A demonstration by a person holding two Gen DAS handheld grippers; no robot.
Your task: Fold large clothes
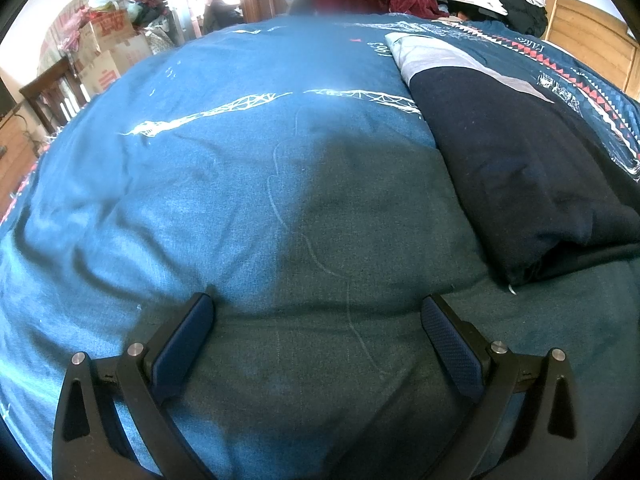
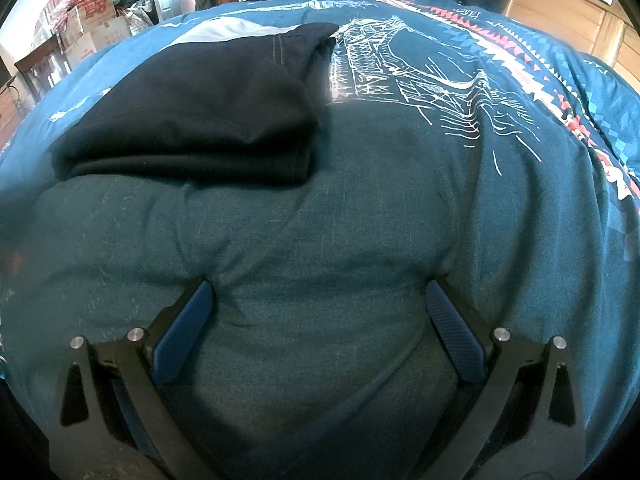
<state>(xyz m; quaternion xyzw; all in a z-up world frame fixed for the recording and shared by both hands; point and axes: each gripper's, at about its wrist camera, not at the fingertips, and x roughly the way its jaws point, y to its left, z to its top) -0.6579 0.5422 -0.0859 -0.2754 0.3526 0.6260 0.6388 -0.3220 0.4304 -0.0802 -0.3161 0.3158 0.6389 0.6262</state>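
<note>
left gripper (image 1: 318,320): fingers gaping wide, gripping nothing | right gripper (image 2: 320,308): same | dark garment (image 2: 192,120): lying folded on bed (image 2: 320,220), beyond both | advice: approaching low, pinching one edge layer only, sparing the bedcover

Right gripper (image 2: 318,300) hangs wide open over the blue bedspread (image 2: 400,208), with a folded black garment (image 2: 192,120) lying ahead, left.
</note>
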